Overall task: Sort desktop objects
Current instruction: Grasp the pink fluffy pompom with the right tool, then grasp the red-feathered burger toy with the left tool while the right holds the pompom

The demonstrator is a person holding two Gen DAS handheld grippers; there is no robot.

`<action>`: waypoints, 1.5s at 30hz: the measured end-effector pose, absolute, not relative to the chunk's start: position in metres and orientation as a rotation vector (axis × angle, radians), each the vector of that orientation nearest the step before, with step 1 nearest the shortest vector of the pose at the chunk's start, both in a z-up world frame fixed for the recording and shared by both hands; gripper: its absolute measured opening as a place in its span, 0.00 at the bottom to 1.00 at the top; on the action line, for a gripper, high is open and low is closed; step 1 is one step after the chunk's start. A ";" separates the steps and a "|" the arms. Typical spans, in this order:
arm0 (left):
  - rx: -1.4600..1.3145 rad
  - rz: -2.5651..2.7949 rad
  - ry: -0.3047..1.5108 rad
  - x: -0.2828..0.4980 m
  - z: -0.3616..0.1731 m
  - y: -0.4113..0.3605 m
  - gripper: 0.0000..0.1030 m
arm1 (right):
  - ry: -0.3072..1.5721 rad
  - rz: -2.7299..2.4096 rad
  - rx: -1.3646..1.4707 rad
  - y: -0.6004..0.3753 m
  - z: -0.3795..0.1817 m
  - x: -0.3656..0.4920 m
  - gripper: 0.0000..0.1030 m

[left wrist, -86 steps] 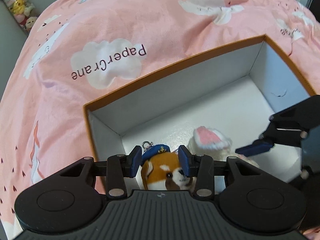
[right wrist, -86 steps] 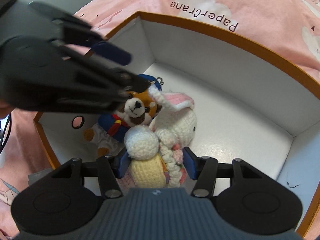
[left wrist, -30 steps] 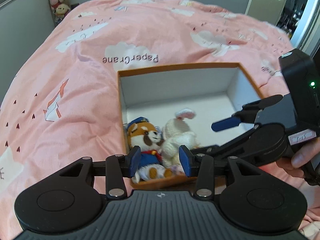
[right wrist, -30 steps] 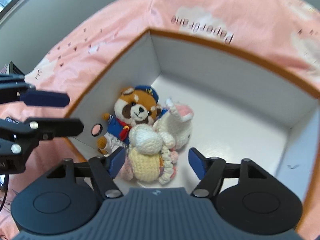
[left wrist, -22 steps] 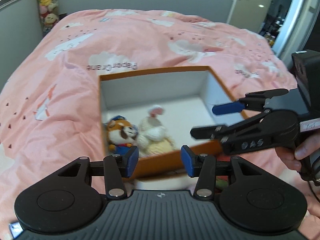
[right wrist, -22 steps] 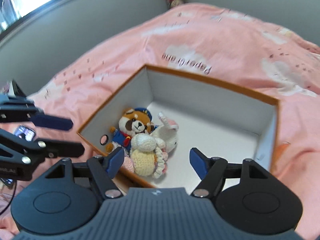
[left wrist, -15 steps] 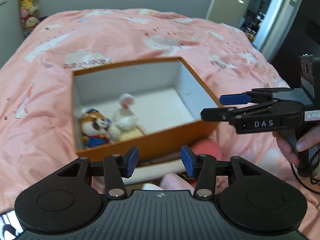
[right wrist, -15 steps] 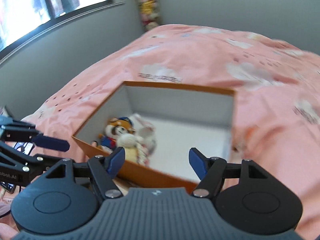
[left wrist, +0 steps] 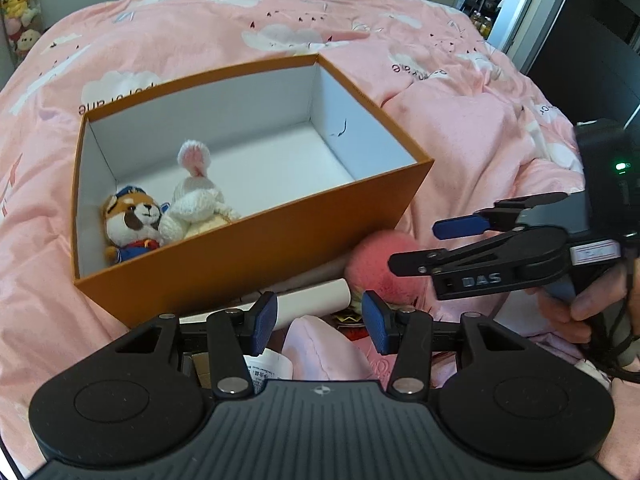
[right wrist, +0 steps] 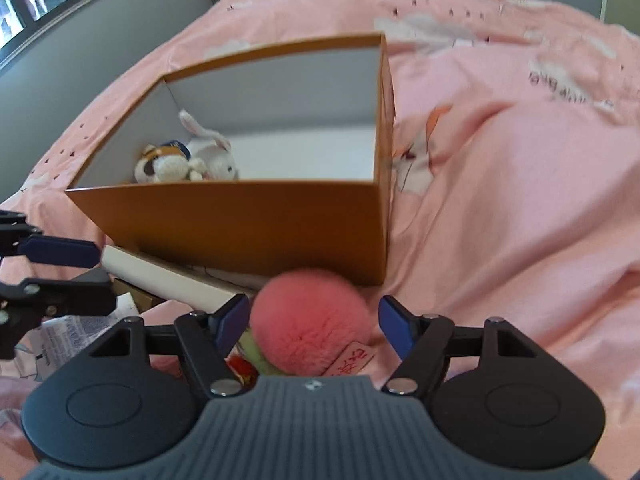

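- Left tool point(left wrist: 319, 322), in the left wrist view, has its blue-padded fingers spread apart and empty, poised just outside the near wall of the orange box point(left wrist: 256, 256).
- Between and below those fingers lie a pale pink soft item point(left wrist: 320, 350), a white roll point(left wrist: 316, 300) against the box's near wall, and a printed paper label point(left wrist: 267, 369).
- Inside the box, against its left wall, sits the fox plush point(left wrist: 130, 226) in a blue cap; the white bunny plush point(left wrist: 196, 204) leans touching it on the side away from that wall.
- At the box's near right corner lies the pink fluffy ball point(left wrist: 380, 262), with the right tool point(left wrist: 424, 242) hanging over it, fingers parted.
- Pink bedspread point(left wrist: 460, 120) carries the box and everything around it.

- Right tool point(right wrist: 314, 322), in the right wrist view, is open with the pink fluffy ball point(right wrist: 310, 322) between its fingers; the left pad sits just beside the fluff, the right one stands apart from it.
- That ball lies at the foot of the orange box point(right wrist: 248, 224), near its right corner, with a pink tag point(right wrist: 352, 360) at its near side.
- Fox plush point(right wrist: 160, 164) and bunny plush point(right wrist: 212, 150) show over the box's near wall, in its left part.
- Left tool point(right wrist: 86, 268) enters left of the box, fingers parted, over the white roll point(right wrist: 168, 278).
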State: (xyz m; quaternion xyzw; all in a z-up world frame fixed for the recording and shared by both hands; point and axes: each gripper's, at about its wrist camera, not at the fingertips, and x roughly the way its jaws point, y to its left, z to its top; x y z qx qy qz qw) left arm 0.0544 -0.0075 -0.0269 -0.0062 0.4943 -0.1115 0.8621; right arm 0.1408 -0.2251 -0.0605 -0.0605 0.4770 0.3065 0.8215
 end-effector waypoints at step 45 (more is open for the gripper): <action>0.137 -0.456 1.158 0.063 -0.043 -0.065 0.41 | 0.935 0.579 -0.034 -0.276 -0.038 0.139 0.43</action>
